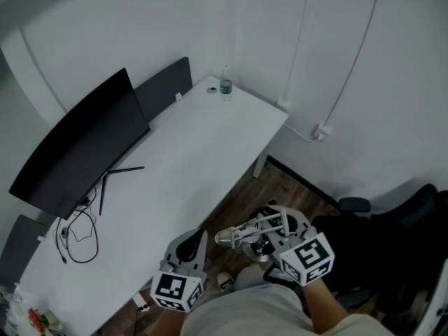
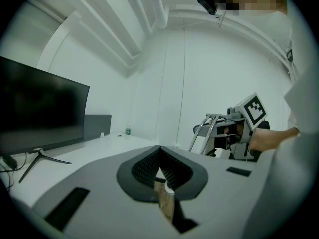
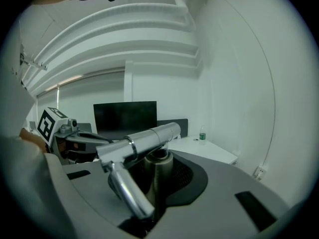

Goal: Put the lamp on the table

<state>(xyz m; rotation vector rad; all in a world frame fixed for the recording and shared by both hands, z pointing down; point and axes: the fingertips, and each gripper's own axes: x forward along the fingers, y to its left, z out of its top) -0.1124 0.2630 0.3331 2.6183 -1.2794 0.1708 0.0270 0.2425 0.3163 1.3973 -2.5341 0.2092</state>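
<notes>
A silver desk lamp (image 1: 250, 232) with a tubular head (image 3: 141, 142) and a round stem (image 3: 158, 172) is held off the table's near right side, over the wooden floor. My right gripper (image 1: 271, 242) is shut on the stem, which stands between its jaws (image 3: 159, 158). To its left, my left gripper (image 1: 199, 235) hangs by the table's edge with its jaws shut and nothing between them (image 2: 160, 153). In the left gripper view, the lamp (image 2: 207, 129) shows at the right. The white table (image 1: 210, 142) stretches away to the upper left.
A black monitor (image 1: 80, 145) stands along the table's left side, with cables (image 1: 77, 238) beside it and a dark panel (image 1: 164, 86) behind. A small bottle (image 1: 225, 86) stands at the far corner. A black chair (image 1: 395, 236) is at my right. A wall socket (image 1: 322, 131) carries cords.
</notes>
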